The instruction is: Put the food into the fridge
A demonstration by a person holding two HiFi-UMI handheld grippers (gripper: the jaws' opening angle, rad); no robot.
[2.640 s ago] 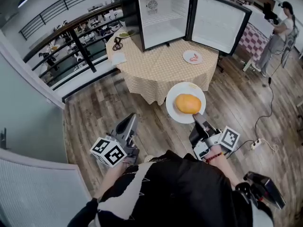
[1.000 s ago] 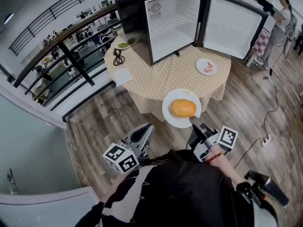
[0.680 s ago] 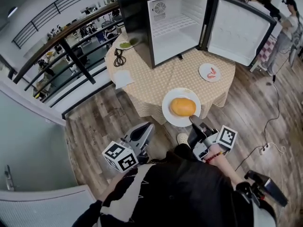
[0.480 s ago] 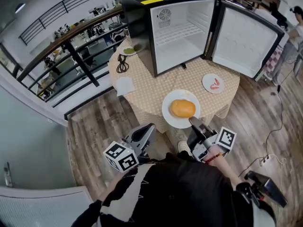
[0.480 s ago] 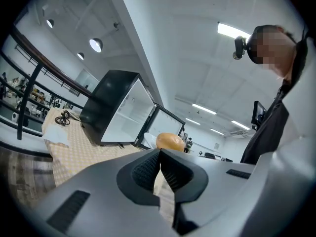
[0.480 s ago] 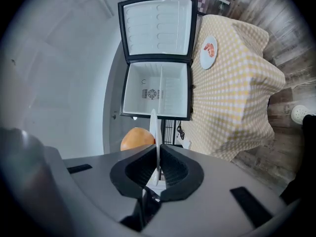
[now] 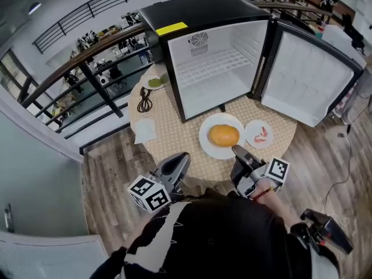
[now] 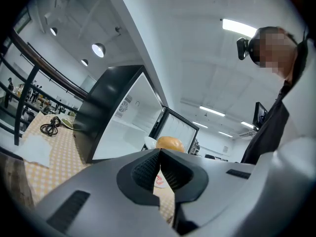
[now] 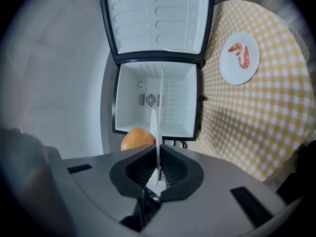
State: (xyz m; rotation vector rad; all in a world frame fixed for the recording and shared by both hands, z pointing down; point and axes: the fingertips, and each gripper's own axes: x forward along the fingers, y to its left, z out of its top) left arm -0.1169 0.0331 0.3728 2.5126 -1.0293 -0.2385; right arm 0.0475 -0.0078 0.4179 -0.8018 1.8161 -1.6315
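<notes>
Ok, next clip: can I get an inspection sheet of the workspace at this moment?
Surface: round table, yellow checked cloth.
Job's things: fridge open, empty; bun on white plate, carried; red food on small plate, on the table.
Clutter: dish of green food, paper napkin.
Grippers: left gripper shut, empty; right gripper shut on the white plate's rim.
Cables: black cord coiled on the table.
Surroundings: railing, wooden floor.

left hand-held gripper (image 7: 181, 158) closed; right hand-held gripper (image 7: 237, 150) clamped
</notes>
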